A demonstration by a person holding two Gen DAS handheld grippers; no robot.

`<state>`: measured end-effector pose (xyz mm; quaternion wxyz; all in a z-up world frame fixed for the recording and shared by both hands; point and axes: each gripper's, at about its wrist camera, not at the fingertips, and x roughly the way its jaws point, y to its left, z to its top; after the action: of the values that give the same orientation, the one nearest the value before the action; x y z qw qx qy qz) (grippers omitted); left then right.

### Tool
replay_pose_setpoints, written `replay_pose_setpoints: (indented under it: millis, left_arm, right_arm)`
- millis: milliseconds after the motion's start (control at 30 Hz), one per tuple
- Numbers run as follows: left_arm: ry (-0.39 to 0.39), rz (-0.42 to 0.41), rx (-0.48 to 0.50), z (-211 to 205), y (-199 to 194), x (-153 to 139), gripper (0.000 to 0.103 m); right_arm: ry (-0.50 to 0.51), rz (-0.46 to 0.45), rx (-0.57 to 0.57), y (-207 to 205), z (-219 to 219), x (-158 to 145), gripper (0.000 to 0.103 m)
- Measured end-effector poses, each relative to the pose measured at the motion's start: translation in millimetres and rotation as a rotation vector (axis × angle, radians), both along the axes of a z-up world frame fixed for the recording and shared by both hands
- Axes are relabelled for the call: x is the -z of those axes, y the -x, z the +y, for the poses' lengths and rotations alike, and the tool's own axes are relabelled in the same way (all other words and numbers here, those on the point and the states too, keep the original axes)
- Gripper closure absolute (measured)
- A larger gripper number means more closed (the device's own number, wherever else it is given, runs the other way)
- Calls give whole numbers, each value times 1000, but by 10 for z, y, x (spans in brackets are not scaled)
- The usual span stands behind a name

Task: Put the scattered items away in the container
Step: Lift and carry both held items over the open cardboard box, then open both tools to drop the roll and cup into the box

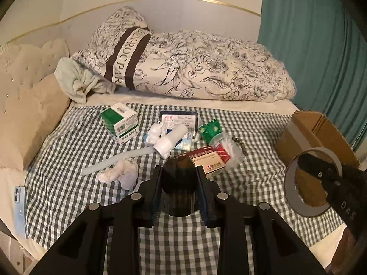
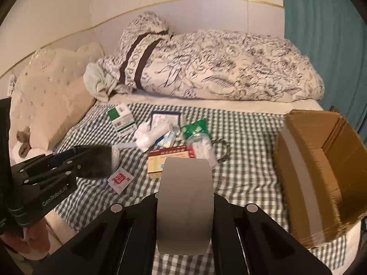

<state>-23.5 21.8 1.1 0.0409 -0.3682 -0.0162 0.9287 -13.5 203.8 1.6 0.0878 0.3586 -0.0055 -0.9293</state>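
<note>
My left gripper [image 1: 179, 169] is shut on a dark translucent cup-like thing [image 1: 179, 183], held above the checked bedspread [image 1: 68, 183]. My right gripper [image 2: 185, 197] is shut on a grey tape roll [image 2: 185, 183], one finger through its hole. An open cardboard box [image 2: 321, 174] lies tipped at the right. Scattered mid-bed are a green-white box [image 1: 120, 121], white rolled cloth [image 1: 167, 139], a red-beige medicine box [image 1: 206, 160], a green packet [image 1: 211, 128], a grey tube [image 1: 114, 162], crumpled tissue [image 1: 119, 174], a bead bracelet [image 2: 223, 151] and a red sachet [image 2: 120, 178].
A floral duvet [image 1: 195, 68] lies across the back of the bed, a beige pillow [image 1: 27, 114] at the left. A blue phone [image 1: 19, 206] rests at the bed's left edge. A teal curtain [image 1: 321, 45] hangs behind the box. A person's hand [image 2: 34, 236] shows under the left gripper.
</note>
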Motion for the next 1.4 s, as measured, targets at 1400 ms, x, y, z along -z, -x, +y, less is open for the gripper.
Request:
replay_pose_setpoints:
  millis: [1400]
  left_arm:
    - [-96, -14, 617, 3300, 308, -431, 75]
  right_arm:
    - [-2, 2, 449, -20, 2852, 21, 100]
